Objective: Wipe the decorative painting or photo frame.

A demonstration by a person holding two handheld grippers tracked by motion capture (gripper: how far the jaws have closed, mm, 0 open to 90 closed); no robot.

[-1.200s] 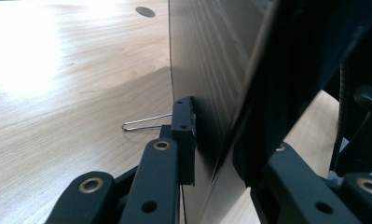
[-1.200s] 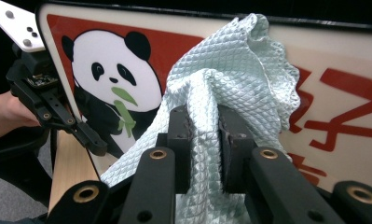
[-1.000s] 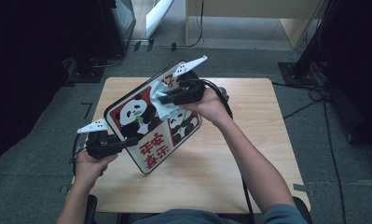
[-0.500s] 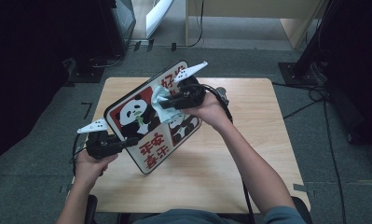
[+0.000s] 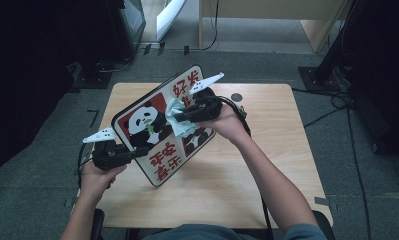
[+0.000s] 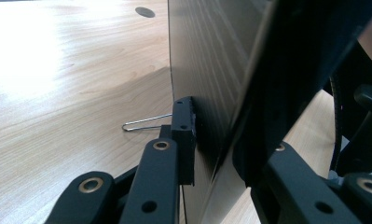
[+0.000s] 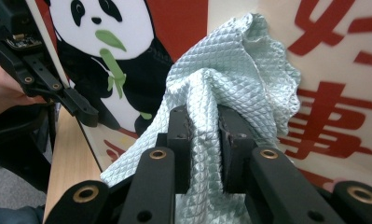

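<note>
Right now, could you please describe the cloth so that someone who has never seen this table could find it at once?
On the wooden table a panda sign board stands tilted, clamped at its edge by the left claw. Against its printed face, beside the panda, the right claw pinches the cloth. It is the one soft thing there: pale blue-green, quilted in small diamonds and bunched up.

The panda sign (image 5: pixel 154 132), a board with red characters and a black border, stood tilted on edge above the table (image 5: pixel 267 185). A pale blue quilted cloth (image 7: pixel 230 88) lay bunched against its printed face.
</note>
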